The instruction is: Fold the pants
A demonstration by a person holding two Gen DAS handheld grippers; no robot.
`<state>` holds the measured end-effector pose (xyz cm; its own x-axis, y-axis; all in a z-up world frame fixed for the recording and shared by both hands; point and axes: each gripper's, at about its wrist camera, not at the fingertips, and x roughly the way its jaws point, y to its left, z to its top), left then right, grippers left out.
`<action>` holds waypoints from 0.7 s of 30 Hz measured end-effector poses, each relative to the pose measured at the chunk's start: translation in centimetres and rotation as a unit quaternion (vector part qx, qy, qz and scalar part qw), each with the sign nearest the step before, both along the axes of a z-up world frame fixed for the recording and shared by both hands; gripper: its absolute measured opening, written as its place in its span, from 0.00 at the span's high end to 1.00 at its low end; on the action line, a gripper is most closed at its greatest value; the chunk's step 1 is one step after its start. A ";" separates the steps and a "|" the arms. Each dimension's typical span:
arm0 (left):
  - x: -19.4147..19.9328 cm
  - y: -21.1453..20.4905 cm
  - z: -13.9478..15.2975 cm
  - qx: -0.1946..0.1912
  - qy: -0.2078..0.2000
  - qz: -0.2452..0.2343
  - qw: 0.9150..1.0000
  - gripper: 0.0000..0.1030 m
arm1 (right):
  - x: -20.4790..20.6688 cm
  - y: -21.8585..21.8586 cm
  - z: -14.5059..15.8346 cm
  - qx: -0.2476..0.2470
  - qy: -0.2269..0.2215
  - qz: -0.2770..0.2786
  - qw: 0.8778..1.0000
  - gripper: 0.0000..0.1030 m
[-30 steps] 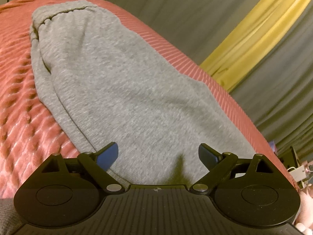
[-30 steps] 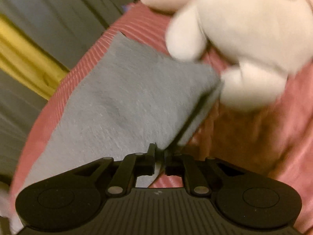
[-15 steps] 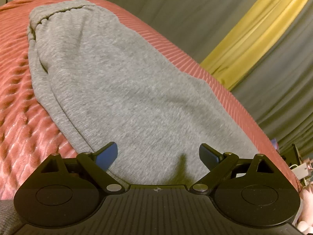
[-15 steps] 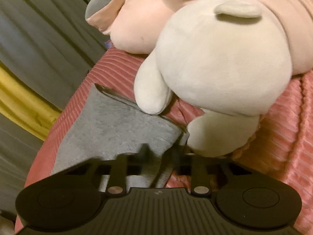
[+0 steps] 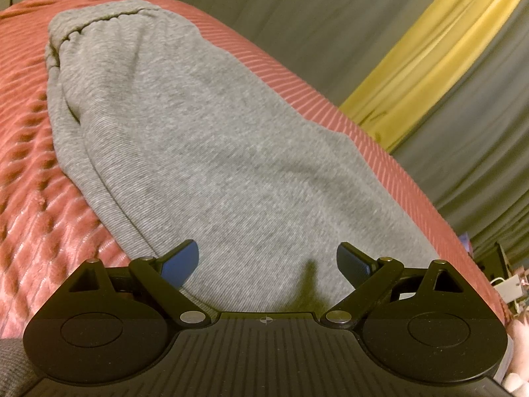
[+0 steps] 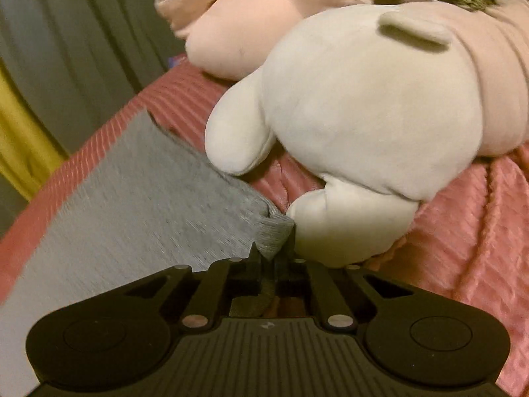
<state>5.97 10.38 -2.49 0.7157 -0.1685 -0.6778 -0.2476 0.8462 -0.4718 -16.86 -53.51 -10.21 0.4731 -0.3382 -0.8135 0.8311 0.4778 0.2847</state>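
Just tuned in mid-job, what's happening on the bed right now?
A person is folding grey pants laid along a red bedspread. The right gripper is shut on a corner of the pants' hem, beside a white plush toy. The left gripper hovers open over the other end, gripping nothing.

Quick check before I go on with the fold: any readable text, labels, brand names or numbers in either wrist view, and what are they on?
None readable.
gray pants: plain knit, no tag or print showing.
red bedspread: woven pattern only.
white plush toy and pink plush toy: no lettering visible.
right gripper, shut on the pants' corner: only a tiny embossed mark on its body, too small to read.
left gripper, open: a small crosshair mark, no words.
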 end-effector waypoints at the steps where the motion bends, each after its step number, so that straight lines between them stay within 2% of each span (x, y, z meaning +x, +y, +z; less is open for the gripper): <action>1: 0.0 -0.1 0.0 0.002 0.000 0.000 1.000 0.07 | -0.2 0.0 0.5 0.005 -0.004 -0.007 1.000 0.85; 4: 0.1 -0.3 0.0 0.011 0.002 -0.003 1.000 0.07 | -0.8 0.8 2.6 -0.007 -0.033 -0.025 0.999 0.69; 5: 0.1 -0.4 0.0 0.015 0.002 -0.004 1.000 0.07 | -0.9 1.1 3.2 -0.013 -0.046 -0.022 0.999 0.66; 7: 0.1 -0.5 0.0 0.020 0.003 -0.006 1.000 0.07 | -0.9 2.2 4.1 -0.011 -0.085 -0.001 0.996 0.51; 9: 0.1 -0.4 0.1 0.019 0.002 -0.006 1.000 0.07 | -0.2 2.7 3.6 0.026 -0.126 0.042 0.991 0.36; 10: 0.0 -0.3 0.1 0.015 0.002 -0.005 1.000 0.07 | 0.2 2.9 2.9 0.049 -0.130 0.062 0.988 0.34; 11: 0.0 -0.2 0.1 0.010 0.001 -0.004 1.000 0.07 | 0.8 3.1 1.9 0.066 -0.121 0.078 0.987 0.33; 12: -0.1 0.0 0.1 0.006 -0.001 -0.002 1.000 0.07 | 1.7 2.8 0.8 0.098 -0.097 0.086 0.987 0.26; 13: -0.2 0.1 0.1 0.001 -0.001 -0.001 1.000 0.07 | 2.3 2.2 -0.5 0.135 -0.073 0.084 0.984 0.24; 14: -0.2 0.2 0.0 -0.003 -0.002 0.000 1.000 0.07 | 2.4 1.9 -1.2 0.153 -0.070 0.078 0.983 0.23; 15: -0.2 0.3 0.1 -0.006 -0.002 0.001 1.000 0.07 | 2.3 1.7 -1.4 0.159 -0.084 0.075 0.981 0.11; 16: -0.1 0.3 0.1 -0.008 -0.002 0.002 1.000 0.07 | 2.4 1.6 -1.5 0.165 -0.098 0.081 0.978 0.04; 17: -0.1 0.4 0.0 -0.010 -0.001 0.002 1.000 0.07 | 2.7 1.8 -1.5 0.166 -0.098 0.090 0.977 0.04; 21: 0.2 1.4 0.1 -0.023 -0.004 0.014 1.000 0.07 | 4.6 3.3 -1.1 0.134 -0.042 0.120 0.983 0.04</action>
